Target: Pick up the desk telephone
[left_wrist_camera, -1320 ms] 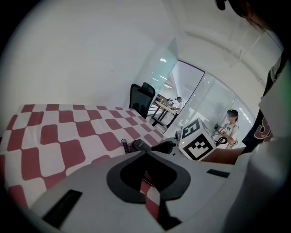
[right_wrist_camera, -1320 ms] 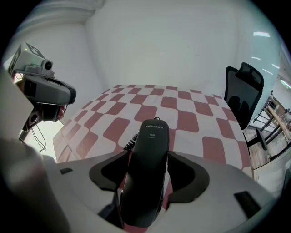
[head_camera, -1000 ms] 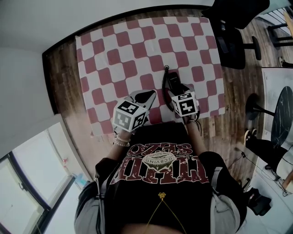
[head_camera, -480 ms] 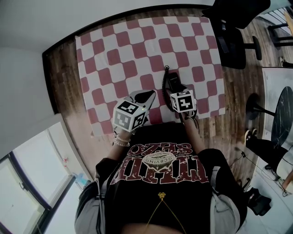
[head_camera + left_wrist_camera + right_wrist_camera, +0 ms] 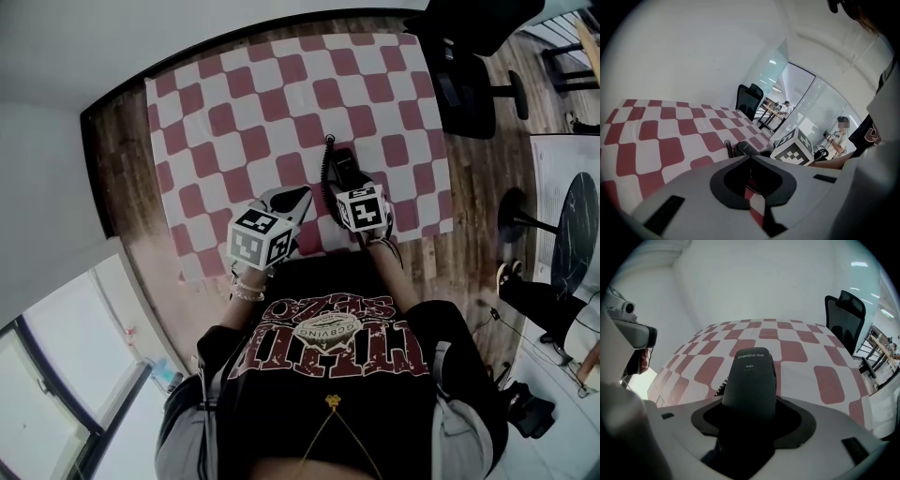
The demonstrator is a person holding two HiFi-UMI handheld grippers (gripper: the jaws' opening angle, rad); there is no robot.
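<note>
A black desk telephone (image 5: 337, 167) with a coiled cord (image 5: 325, 161) rests near the front edge of the red-and-white checked tablecloth (image 5: 244, 103). My right gripper (image 5: 350, 187) is shut on its handset (image 5: 751, 376), which fills the space between the jaws in the right gripper view; whether it has left the table I cannot tell. My left gripper (image 5: 292, 200) hovers just left of it with its jaws together and nothing in them. In the left gripper view the telephone (image 5: 746, 148) and its cord (image 5: 728, 148) lie just ahead, beside the right gripper's marker cube (image 5: 797, 147).
A black office chair (image 5: 464, 84) stands at the table's far right corner on the wooden floor. A round black stand base (image 5: 518, 217) is at the right. White walls run along the table's far and left sides. Seated people show behind glass in the left gripper view.
My right gripper has edged slightly forward along the telephone. The left gripper has kept its place. The head view has shifted a little.
</note>
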